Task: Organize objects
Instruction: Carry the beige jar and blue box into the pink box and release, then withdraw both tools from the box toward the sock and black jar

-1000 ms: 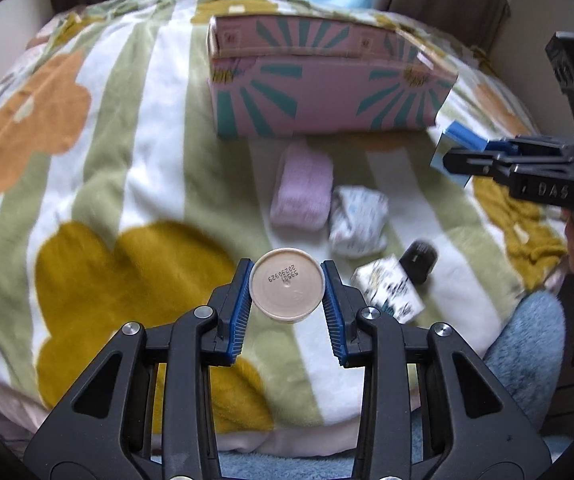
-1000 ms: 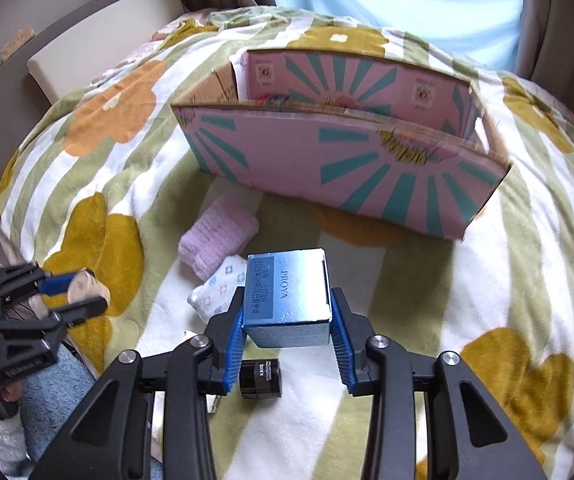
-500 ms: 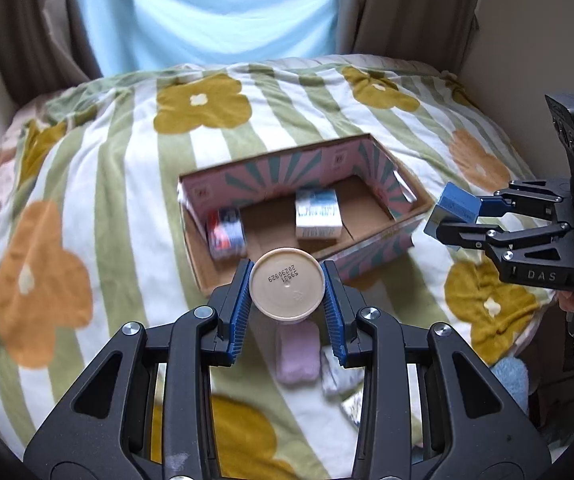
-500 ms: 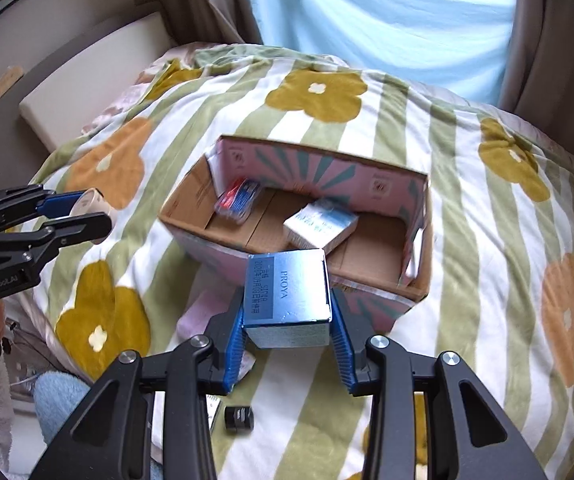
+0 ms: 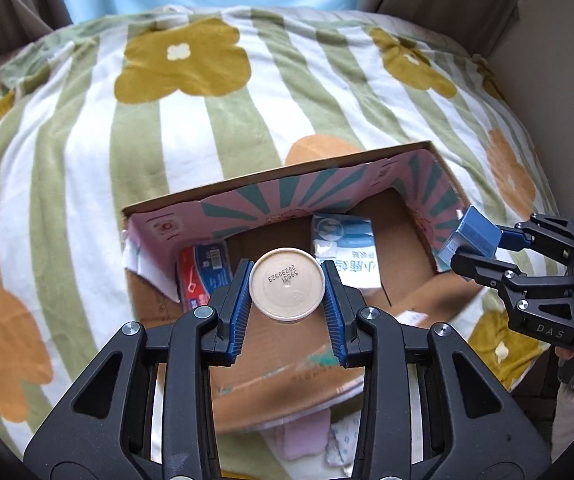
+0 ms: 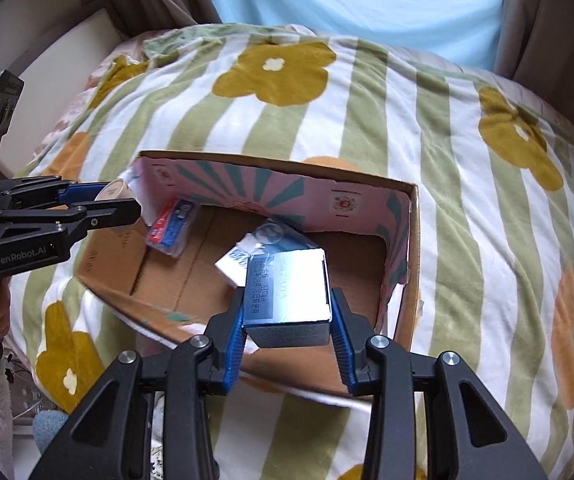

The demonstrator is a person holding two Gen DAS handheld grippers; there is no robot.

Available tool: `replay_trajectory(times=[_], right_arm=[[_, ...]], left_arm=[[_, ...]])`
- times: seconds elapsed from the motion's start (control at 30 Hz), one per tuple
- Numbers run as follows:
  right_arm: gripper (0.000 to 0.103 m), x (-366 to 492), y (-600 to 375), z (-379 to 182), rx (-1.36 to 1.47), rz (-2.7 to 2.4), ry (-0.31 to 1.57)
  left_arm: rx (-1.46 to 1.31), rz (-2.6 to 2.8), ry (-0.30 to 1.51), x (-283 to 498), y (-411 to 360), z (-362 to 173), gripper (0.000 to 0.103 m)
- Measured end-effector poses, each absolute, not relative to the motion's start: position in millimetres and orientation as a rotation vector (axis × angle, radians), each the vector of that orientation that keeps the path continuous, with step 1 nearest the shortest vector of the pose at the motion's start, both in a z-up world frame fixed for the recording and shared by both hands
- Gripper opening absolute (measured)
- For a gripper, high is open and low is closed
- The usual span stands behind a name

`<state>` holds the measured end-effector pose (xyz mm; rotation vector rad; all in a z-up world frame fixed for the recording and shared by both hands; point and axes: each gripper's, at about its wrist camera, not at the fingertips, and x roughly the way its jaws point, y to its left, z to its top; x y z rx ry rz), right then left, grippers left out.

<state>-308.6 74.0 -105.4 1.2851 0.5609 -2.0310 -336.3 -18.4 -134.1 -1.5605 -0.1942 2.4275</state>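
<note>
My left gripper is shut on a round beige jar, its base with a printed date facing the camera, held above the near part of an open pink cardboard box. My right gripper is shut on a blue box and holds it over the box's near right side. Inside the box lie a red and blue packet and a white and blue carton. In the right wrist view the left gripper with the jar hangs over the box's left end.
The box sits on a bed with a green-striped flower blanket. A pink towel roll and a patterned white pack lie just in front of the box. Curtains and a wall stand behind and to the right.
Both grippers have moved forward and now hang over the open box, with the jar and the blue box still held. The box fills more of both views.
</note>
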Motion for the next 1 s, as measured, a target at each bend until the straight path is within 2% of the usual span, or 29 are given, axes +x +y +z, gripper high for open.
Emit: replay_trajectory(times=[0.17,0.37,0.43,0.47,0.5,0.53,0.57,0.6,0.63,0.77,1.0], right_arm=[[0.036,-331,76,-129,1.345,-2.022,0.537],[0.036,-343,76,-138,1.369,-2.026,0.499],[0.039,-348,75,-138,1.381,-2.031,0.48],[0.049,-349,75,-137,1.385,-2.035,0.483],[0.062,-350,74,-135,1.382,-2.041,0.488],[0.067,-350,75,-132,1.366,-2.034,0.472],[0.079,-348,75,-129,1.354,-2.039,0.467],[0.086,-347,75,-127,1.345,-2.051,0.479],[0.087,-344,75,-124,1.332,-2.062,0.498],[0.087,-336,80,-114,1.297,-2.075,0.492],[0.087,-313,86,-98,1.282,-2.051,0.525]], left_arm=[[-1.618,2.393,-0.2,-356,-12,-164,0.03],[-1.655,2.403,-0.191,-364,-10,-173,0.03],[-1.672,2.425,-0.172,-366,-10,-171,0.031],[-1.685,2.448,-0.153,-367,-10,-168,0.033],[-1.682,2.461,-0.142,-367,-11,-166,0.044],[-1.666,2.469,-0.137,-366,-11,-162,0.059],[-1.652,2.473,-0.14,-365,-12,-159,0.103],[-1.633,2.485,-0.146,-362,-13,-155,0.103],[-1.618,2.496,-0.156,-361,-15,-153,0.103],[-1.613,2.504,-0.183,-353,-18,-145,0.103],[-1.579,2.538,-0.096,-320,-13,-117,0.103]])
